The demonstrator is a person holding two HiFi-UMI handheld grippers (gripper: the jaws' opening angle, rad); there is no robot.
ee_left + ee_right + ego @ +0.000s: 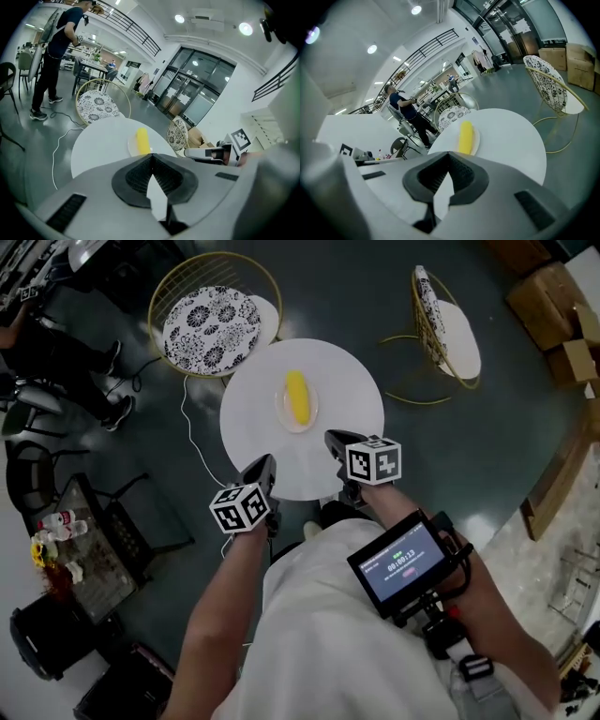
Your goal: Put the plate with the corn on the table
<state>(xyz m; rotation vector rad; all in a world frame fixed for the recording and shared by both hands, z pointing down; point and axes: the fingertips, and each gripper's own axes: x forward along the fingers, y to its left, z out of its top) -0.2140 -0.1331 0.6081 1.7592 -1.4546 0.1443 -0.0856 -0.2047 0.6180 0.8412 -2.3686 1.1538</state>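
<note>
A white plate (314, 409) carrying a yellow corn (296, 397) lies flat on the round white bench (347, 390), in the upper middle of the head view. The left hand-held gripper (266, 468) sits at the bench's lower edge, the right hand-held gripper (336, 440) over the bench just below the plate. Neither touches the plate. Both are clenched on nothing, pads meeting at the tips. A cushioned chair (211, 329) stands at the upper left, touching the bench rim, and a second chair (448, 329) at the upper right. A person (56, 352) is at the far left.
</note>
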